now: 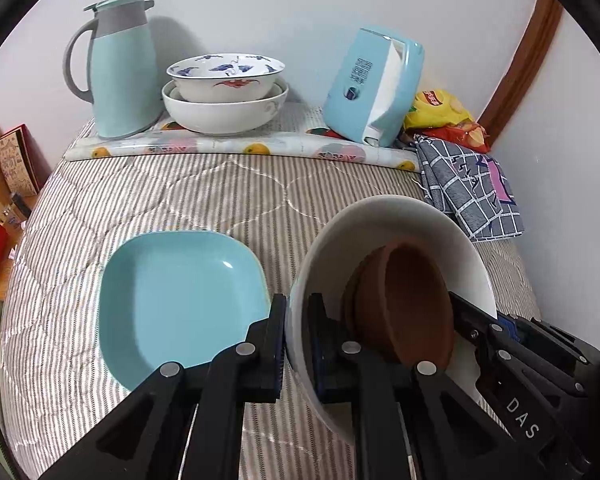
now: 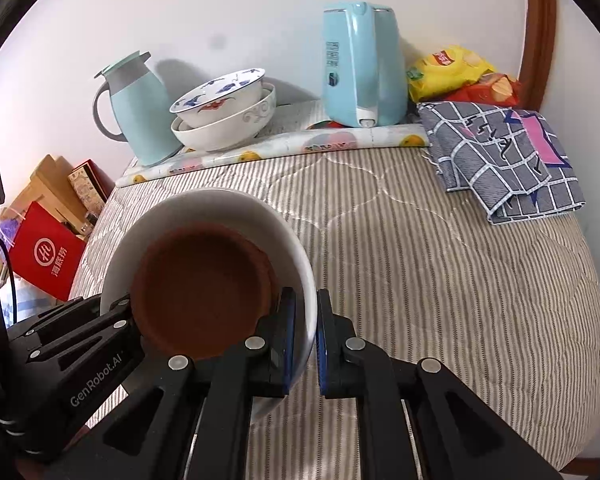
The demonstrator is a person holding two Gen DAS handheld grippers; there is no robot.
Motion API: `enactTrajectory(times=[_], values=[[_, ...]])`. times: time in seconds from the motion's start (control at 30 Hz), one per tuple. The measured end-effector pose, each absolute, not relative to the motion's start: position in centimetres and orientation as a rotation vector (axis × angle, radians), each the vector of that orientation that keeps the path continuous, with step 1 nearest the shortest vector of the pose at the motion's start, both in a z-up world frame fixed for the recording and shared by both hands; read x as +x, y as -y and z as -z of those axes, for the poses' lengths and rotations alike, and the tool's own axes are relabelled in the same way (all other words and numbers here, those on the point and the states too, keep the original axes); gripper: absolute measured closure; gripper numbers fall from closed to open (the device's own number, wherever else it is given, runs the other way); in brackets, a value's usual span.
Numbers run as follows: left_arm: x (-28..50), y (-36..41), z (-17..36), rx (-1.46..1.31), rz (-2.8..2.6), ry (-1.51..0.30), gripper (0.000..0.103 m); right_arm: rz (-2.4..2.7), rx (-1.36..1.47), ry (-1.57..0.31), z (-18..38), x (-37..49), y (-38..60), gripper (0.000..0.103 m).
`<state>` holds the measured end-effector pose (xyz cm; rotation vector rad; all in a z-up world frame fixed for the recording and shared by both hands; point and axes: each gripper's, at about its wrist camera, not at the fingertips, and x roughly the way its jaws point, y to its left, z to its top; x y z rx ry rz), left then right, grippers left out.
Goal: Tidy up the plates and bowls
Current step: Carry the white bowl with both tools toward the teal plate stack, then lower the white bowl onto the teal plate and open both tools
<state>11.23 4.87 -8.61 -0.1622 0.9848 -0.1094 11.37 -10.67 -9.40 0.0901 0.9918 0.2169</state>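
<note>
left gripper (image 1: 298, 344) and right gripper (image 2: 305, 340) each pinching white bowl (image 1: 384, 220) rim; brown bowl (image 2: 204, 284) inside.

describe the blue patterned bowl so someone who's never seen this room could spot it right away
Look to the back of the striped bed, against the white wall, between the pale blue jug and the blue kettle. Two bowls sit nested there. The patterned bowl is the upper one, with blue and red painting; the lower bowl is mostly white.

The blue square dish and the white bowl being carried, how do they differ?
The blue square dish is pale blue with rounded corners; the white bowl is round. The dish lies empty on the striped cover; the bowl is clamped by both grippers and holds brown saucers. Both are glossy.
</note>
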Motion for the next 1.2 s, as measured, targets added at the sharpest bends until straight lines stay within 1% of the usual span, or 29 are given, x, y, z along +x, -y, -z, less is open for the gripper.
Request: enactTrajectory(times=[0.67, 1.2], values=[[11.2, -10.0, 8.3, -0.202, 0.080, -0.974, 0.092, -0.251, 0.061, -0.982, 9.0, 11.6, 5.7, 0.094], [12.3, -13.9, 9.4, -0.222, 0.036, -0.989, 0.092, -0.293, 0.042, -1.002, 10.2, 12.9, 1.4, 0.094]])
